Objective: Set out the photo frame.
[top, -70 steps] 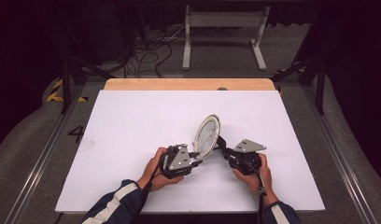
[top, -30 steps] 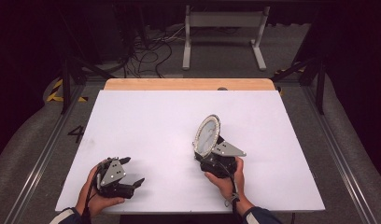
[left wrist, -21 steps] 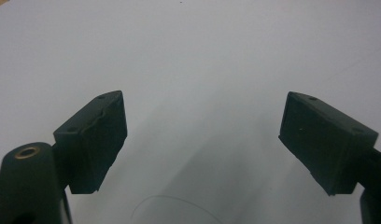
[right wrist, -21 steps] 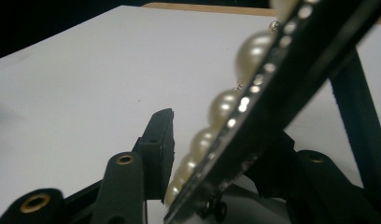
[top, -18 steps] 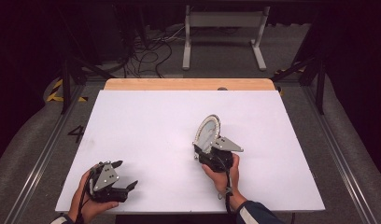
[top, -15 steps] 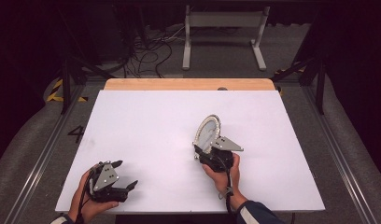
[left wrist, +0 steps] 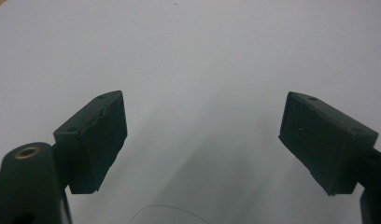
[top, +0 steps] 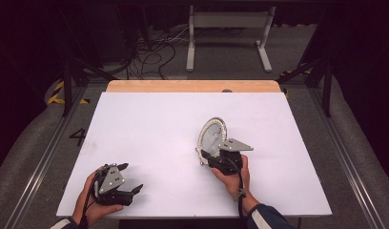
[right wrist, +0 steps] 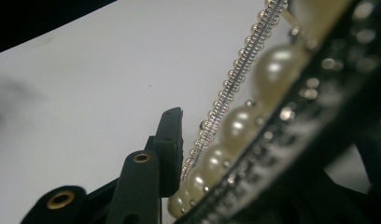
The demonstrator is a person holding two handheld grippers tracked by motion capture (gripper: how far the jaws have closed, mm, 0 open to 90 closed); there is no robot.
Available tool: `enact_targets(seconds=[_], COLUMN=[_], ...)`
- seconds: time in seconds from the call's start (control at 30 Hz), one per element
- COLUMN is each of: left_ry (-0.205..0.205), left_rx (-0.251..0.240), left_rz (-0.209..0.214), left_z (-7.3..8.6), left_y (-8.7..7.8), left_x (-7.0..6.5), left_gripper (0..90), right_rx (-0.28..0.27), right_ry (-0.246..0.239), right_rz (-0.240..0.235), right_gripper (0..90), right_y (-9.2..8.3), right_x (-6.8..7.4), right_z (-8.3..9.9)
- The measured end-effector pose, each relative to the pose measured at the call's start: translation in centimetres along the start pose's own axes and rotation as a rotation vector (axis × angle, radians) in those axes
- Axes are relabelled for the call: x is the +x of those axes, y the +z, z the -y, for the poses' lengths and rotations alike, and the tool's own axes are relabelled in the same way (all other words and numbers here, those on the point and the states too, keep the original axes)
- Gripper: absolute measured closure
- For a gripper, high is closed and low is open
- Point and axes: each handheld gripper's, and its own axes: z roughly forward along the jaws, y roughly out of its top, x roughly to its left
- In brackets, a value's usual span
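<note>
An oval frame (top: 212,136) rimmed with pearls and small silver beads stands tilted on the white table (top: 149,119), right of the middle. My right gripper (top: 210,156) reaches its lower edge from the near side. Its jaws have just been closing with the frame (right wrist: 272,70) between them. In the right gripper view one black pad (right wrist: 172,140) lies against the beaded rim, while the other jaw sits behind the frame. My left gripper (top: 130,176) rests at the front left corner, open, nothing between its pads (left wrist: 97,135).
A wooden strip (top: 192,86) runs along the table's far edge. Beyond it are a grey metal stand (top: 228,28) and loose cables (top: 154,47) on the floor. Metal rails (top: 347,157) flank the table on both sides.
The left gripper has left the frame and drawn back to the front left corner, where it stays. The right gripper has shifted slightly inward at the frame's lower edge.
</note>
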Motion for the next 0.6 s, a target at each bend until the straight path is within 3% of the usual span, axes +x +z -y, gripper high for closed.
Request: enact_targets(seconds=[0.13, 0.23, 0.33, 0.47, 0.6], left_ry=[-0.003, -0.032, -0.03, -0.047, -0.05], left_rx=[-0.003, -0.027, -0.042, -0.074, -0.098], left_rz=[0.008, 0.023, 0.03, 0.052, 0.083], left_z=[-0.1, -0.6, -1.7, -3.2, -5.2], left_y=[0.2, 0.5, 1.3, 2.7, 4.6], left_x=[0.1, 0.2, 0.6, 1.3, 1.9], left_gripper=[15.8, 16.3, 16.4, 17.0, 17.1], right_rx=[0.017, 0.016, 0.018, 0.006, 0.001], right_ry=[-0.025, -0.024, -0.029, -0.04, -0.019], right_rz=[-0.021, -0.023, -0.017, -0.002, 0.007], right_gripper=[67.2, 66.4, 58.5, 57.4, 57.7], right_y=[0.0, -0.1, -0.4, -1.5, -2.4], right_x=[-0.3, -0.3, -0.1, 0.2, 0.1], right_z=[-0.2, -0.2, -0.1, 0.1, 0.8])
